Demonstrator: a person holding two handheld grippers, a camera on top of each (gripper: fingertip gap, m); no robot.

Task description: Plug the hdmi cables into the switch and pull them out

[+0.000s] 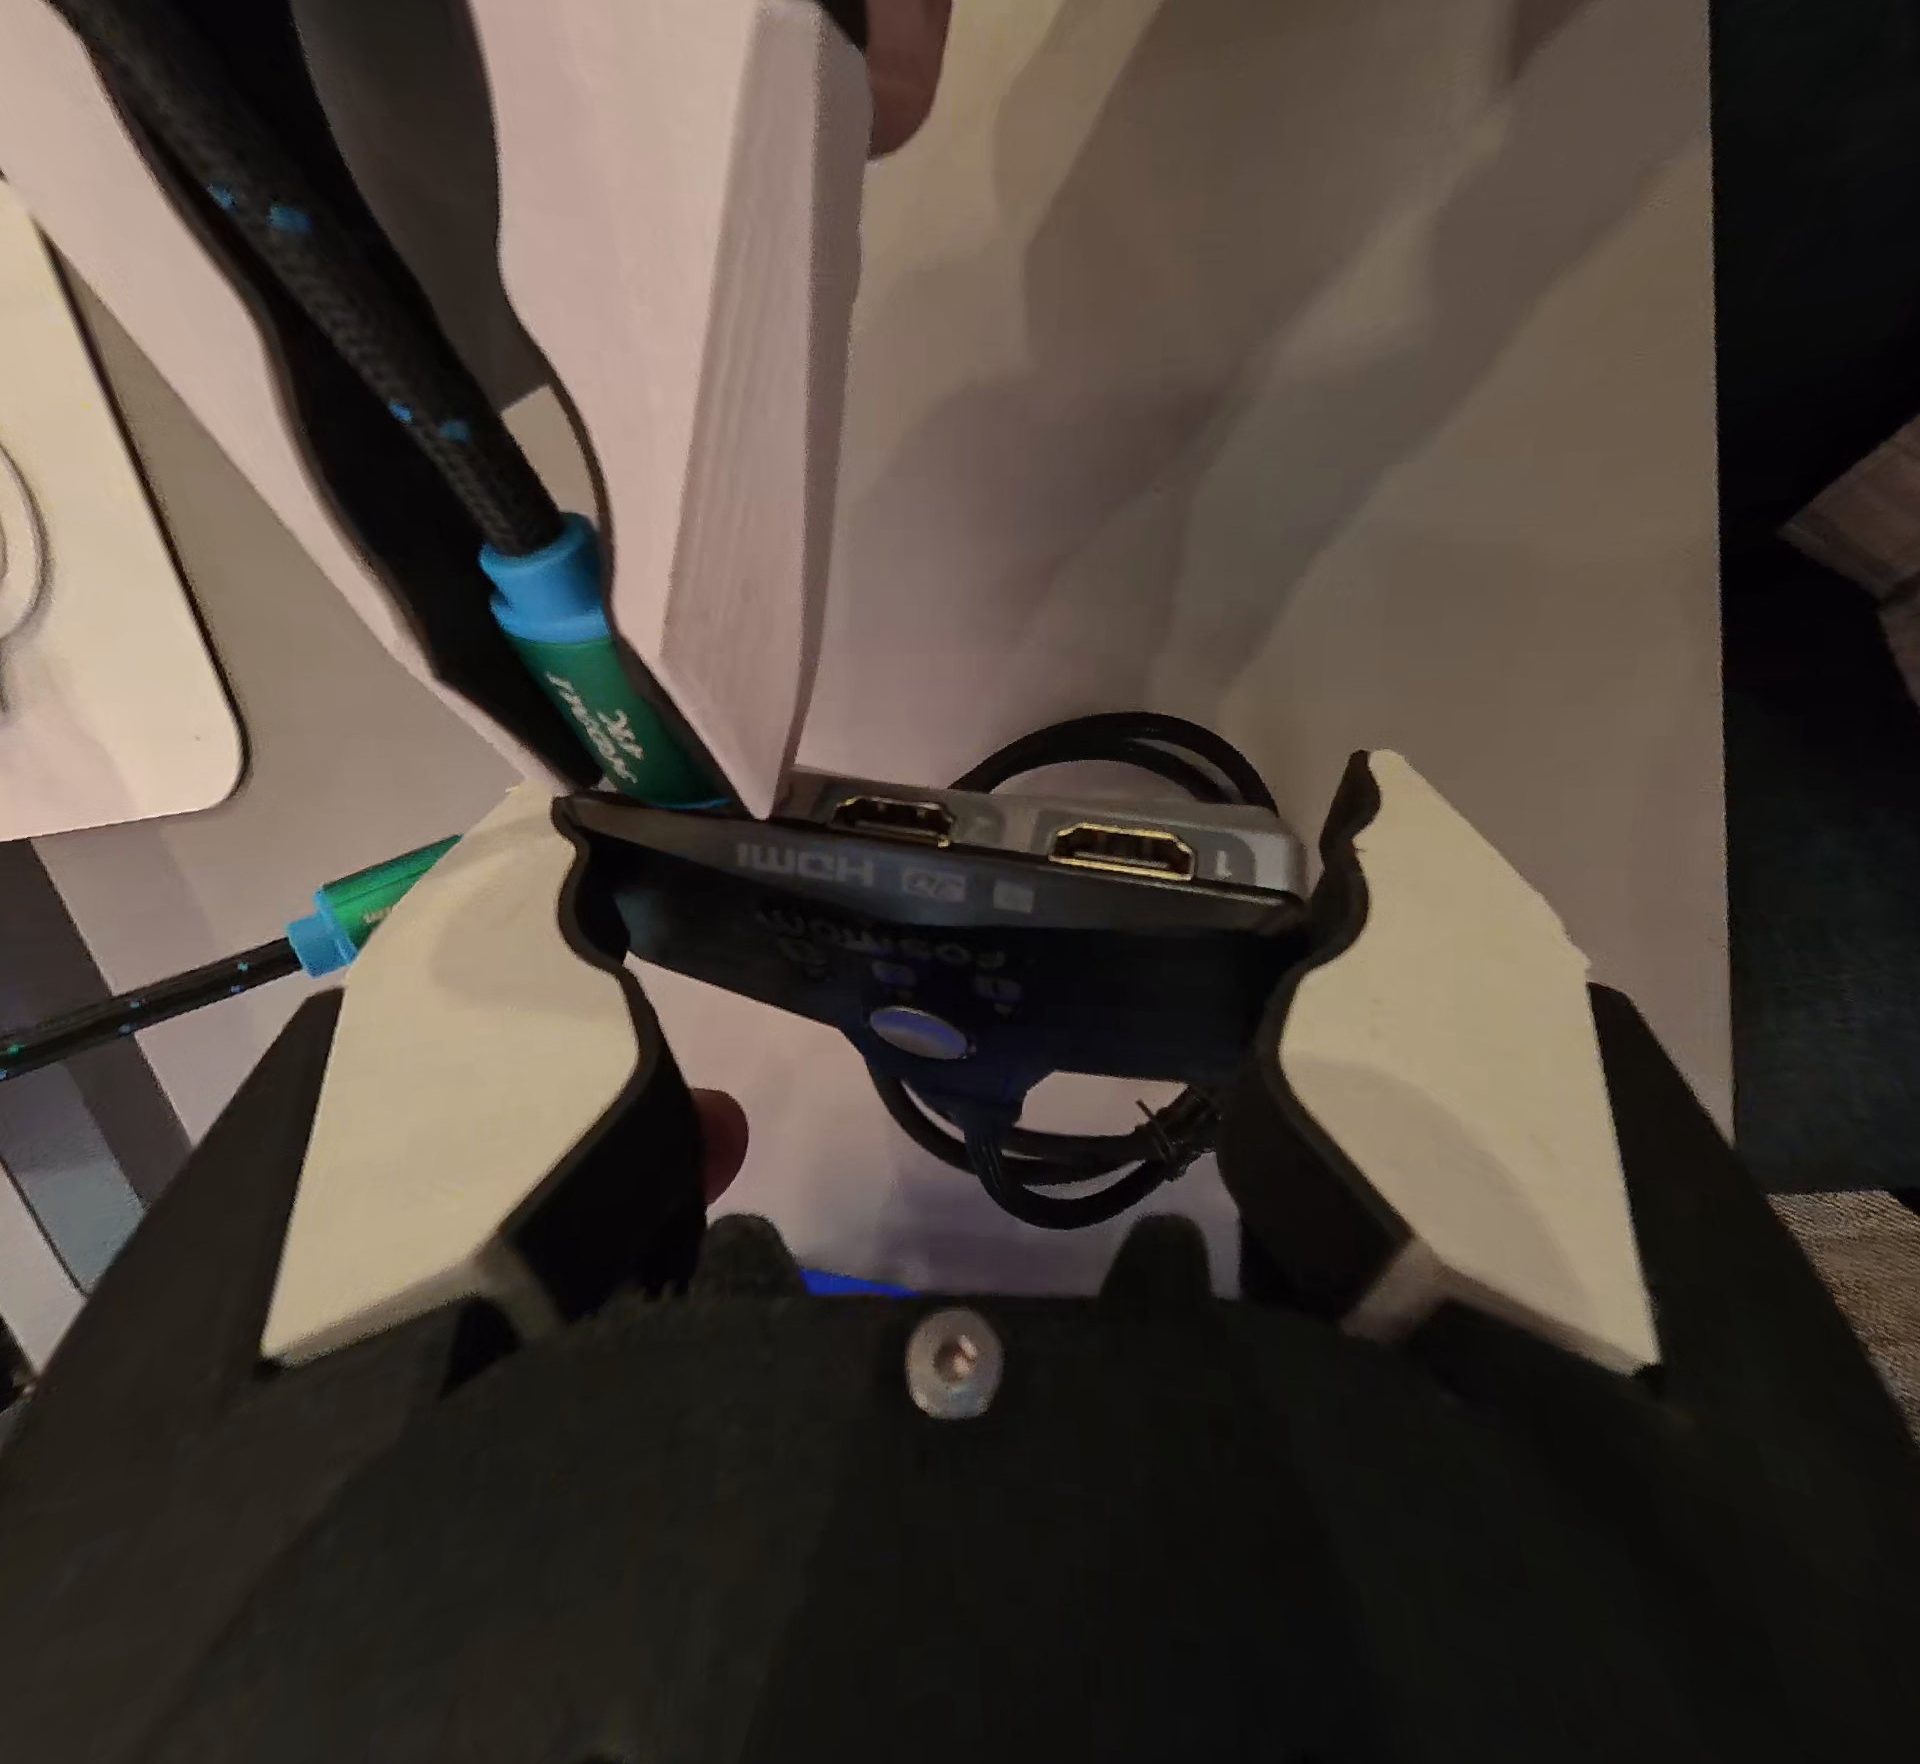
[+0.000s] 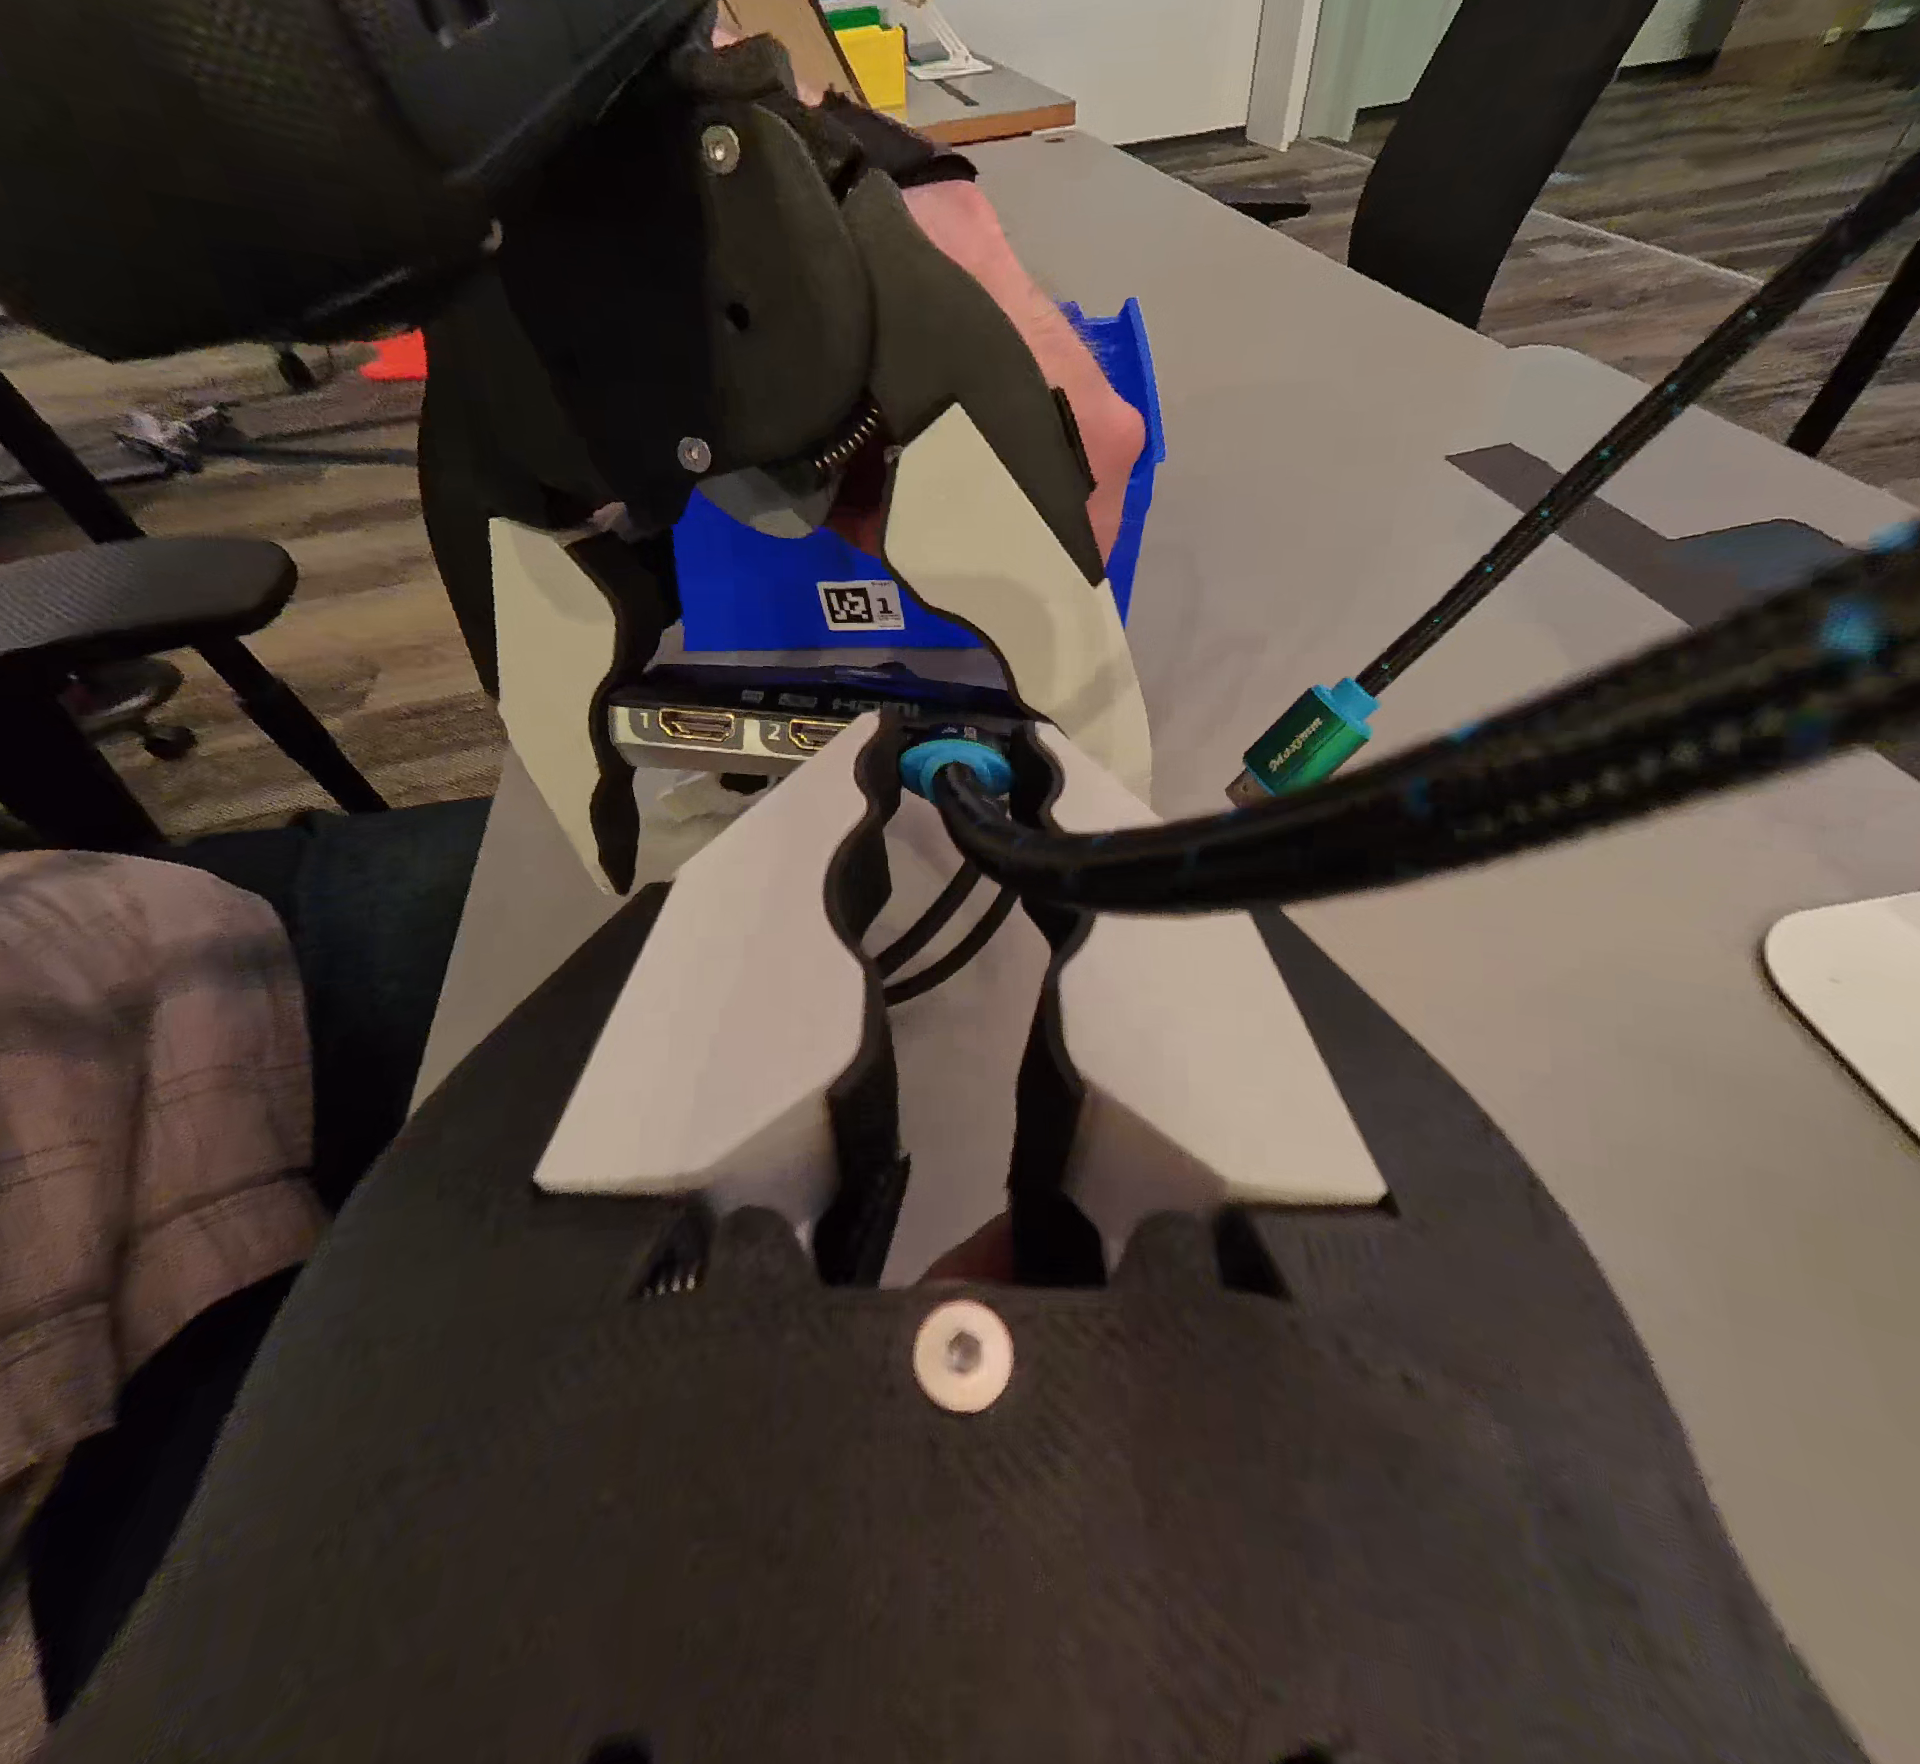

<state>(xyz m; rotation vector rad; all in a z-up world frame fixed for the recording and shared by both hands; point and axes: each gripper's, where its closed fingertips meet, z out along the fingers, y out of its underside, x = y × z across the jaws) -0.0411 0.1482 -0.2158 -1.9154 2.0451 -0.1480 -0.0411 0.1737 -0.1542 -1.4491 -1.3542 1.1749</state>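
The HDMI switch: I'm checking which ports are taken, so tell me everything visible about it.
The HDMI switch is a small flat black box, plastic-looking, with a round blue button on top. The left tool clamps its two ends, holding it off the table. Two gold-lined ports stand empty; at the third sits a green-shelled plug gripped by the right tool. A thin black cord loops beneath.

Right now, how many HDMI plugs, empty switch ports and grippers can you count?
Green metal HDMI plugs with blue collars: 2
Empty gold-lined ports on the black switch: 2
Two-finger grippers: 2
Total: 6
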